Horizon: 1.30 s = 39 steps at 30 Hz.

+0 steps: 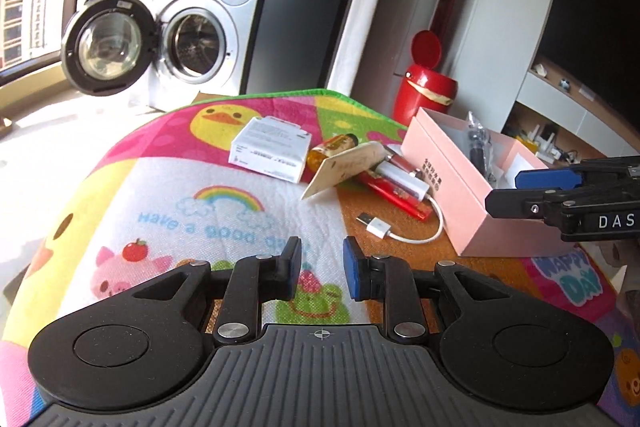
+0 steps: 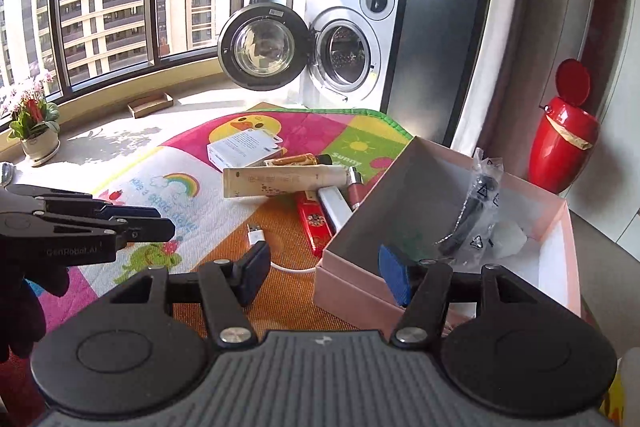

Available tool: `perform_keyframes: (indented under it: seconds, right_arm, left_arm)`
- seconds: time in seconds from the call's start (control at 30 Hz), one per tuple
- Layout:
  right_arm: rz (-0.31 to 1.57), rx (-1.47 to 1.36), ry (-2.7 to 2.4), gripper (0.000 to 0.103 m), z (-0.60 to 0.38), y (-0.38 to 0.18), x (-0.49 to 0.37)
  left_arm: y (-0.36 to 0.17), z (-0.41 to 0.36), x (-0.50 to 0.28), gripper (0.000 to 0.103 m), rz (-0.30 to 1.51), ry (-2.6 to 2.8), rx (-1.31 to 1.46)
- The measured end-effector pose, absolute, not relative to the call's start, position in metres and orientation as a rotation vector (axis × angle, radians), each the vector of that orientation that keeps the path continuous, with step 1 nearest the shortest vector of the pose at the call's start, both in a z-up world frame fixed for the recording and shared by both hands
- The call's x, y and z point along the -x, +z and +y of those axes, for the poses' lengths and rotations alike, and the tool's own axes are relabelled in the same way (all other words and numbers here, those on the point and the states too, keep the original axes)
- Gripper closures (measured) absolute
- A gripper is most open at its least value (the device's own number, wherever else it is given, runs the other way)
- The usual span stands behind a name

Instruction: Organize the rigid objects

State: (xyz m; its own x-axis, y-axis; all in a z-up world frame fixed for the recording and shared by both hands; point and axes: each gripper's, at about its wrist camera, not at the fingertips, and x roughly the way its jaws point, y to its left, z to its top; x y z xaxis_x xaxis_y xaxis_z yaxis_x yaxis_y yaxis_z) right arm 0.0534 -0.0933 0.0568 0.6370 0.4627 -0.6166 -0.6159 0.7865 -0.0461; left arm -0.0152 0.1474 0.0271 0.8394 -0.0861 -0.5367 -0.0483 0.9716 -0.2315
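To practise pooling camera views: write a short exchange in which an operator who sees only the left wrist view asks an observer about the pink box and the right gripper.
Operator: The box's wall hides most of its inside from me. What is in there?
Observer: A black item in a clear bag leans inside the box.
Operator: I see the right gripper only from the side. Is it open?
Observer: Yes. The right gripper is open and holds nothing; one finger shows against the box's inside, the other against the mat.
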Motion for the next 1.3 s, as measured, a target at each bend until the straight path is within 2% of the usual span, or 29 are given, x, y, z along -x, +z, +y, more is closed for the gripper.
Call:
perform_keyframes:
  seconds: [0.13,0.3,0.6,0.7,0.77,0.93,1.1,1.17,1.3]
  right_arm:
    - [0.713,0.202,0.619,0.042,-0.058,0.061,-0.083]
    - [0.736,0.228,0.561,0.042,-0.016,0.069,-0.136]
    - [0.902,0.180,0.393,0.044,0.038,0.034,-0.229]
    - [0.975,0.163,0.413,0.057,0.040,0.021,-0.239]
    - [0.992,0.169,0.456,0.061,0.041,0.017,-0.231]
    - [0.994,0.246,0.633,0.065,0.038,0.020,-0.173]
    - [0.933,0.312,0.746,0.064,0.018,0.023,-0.107]
    - [0.862,0.355,0.749,0.059,0.005,0.027,-0.082]
    - [0.787,0.356,0.745,0.058,-0.028,0.033,-0.048]
  left_arm:
    - [0.020,0.163,0.022,0.078,0.583,-0.007,0.305]
    - [0.020,0.175,0.030,0.078,0.601,-0.019,0.384]
    - [0.029,0.186,0.049,0.078,0.596,-0.014,0.415]
    - [0.030,0.185,0.051,0.078,0.588,-0.042,0.399]
    - [0.029,0.184,0.051,0.078,0.580,-0.051,0.385]
    - [0.031,0.184,0.047,0.078,0.562,-0.059,0.398]
    - [0.036,0.177,0.043,0.078,0.558,-0.094,0.369]
    - [0.036,0.174,0.042,0.078,0.565,-0.100,0.366]
    - [0.033,0.162,0.034,0.078,0.610,-0.142,0.358]
